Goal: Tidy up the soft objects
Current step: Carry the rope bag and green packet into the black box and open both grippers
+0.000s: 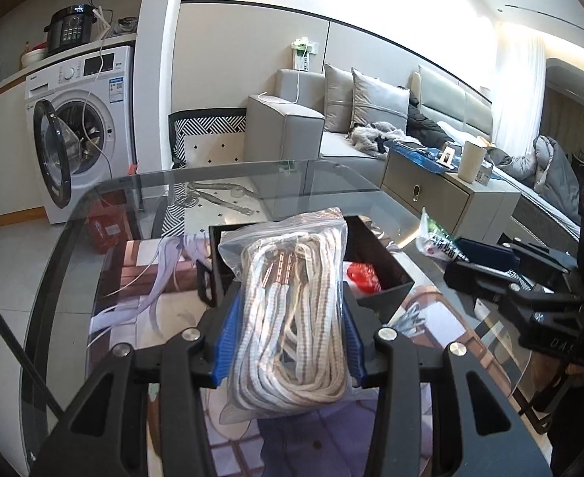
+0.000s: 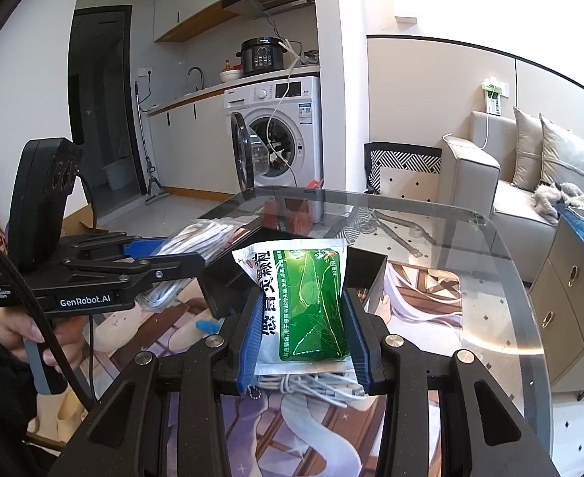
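My left gripper (image 1: pixel 288 318) is shut on a clear zip bag of white rope (image 1: pixel 292 314), held above the table just in front of a black open box (image 1: pixel 387 254). The box holds something red (image 1: pixel 363 274). My right gripper (image 2: pixel 303 326) is shut on a green and white medicine sachet (image 2: pixel 307 302), held near the same black box (image 2: pixel 367 270). In the right wrist view the left gripper (image 2: pixel 172 262) and its rope bag (image 2: pixel 208 238) are at the left. In the left wrist view the right gripper (image 1: pixel 490 270) and its sachet (image 1: pixel 439 242) are at the right.
A glass table (image 2: pixel 470 238) with a printed anime mat (image 2: pixel 419 302) carries everything. A bundle of white cable (image 2: pixel 315 385) lies under the right gripper. A washing machine (image 1: pixel 85 119) with open door, a sofa (image 1: pixel 331 127) and a low cabinet (image 1: pixel 447 190) stand beyond.
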A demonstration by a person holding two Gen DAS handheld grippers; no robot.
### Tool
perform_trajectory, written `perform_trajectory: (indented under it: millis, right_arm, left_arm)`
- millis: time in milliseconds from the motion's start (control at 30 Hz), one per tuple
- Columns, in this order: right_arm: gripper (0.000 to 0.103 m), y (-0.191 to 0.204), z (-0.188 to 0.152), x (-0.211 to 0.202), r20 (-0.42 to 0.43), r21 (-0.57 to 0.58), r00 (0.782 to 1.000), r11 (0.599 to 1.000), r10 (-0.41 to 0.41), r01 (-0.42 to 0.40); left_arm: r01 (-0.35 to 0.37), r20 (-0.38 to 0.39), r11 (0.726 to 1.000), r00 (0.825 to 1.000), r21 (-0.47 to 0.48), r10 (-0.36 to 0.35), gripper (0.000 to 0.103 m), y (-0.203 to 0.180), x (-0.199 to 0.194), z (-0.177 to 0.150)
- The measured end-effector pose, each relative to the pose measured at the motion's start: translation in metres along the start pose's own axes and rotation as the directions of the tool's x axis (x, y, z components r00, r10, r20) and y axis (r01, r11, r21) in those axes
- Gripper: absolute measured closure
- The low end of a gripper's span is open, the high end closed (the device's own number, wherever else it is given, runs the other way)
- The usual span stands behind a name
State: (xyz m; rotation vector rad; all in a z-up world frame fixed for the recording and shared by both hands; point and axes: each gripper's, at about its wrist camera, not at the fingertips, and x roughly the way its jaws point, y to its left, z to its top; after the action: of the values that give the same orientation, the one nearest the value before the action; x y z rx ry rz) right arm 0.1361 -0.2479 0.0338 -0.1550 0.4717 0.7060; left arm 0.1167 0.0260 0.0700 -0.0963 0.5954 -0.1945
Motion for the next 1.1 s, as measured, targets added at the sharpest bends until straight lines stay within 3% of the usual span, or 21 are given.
perform_trajectory:
  millis: [1100]
  right_arm:
    - [0.064,-0.022,0.026,0.079,-0.062,0.025,0.998,1.0,0.005,-0.003]
  left_arm:
    - [-0.042,-0.018,0.999,0.999,-0.031,0.041,0.059,0.008,0.063,0.026]
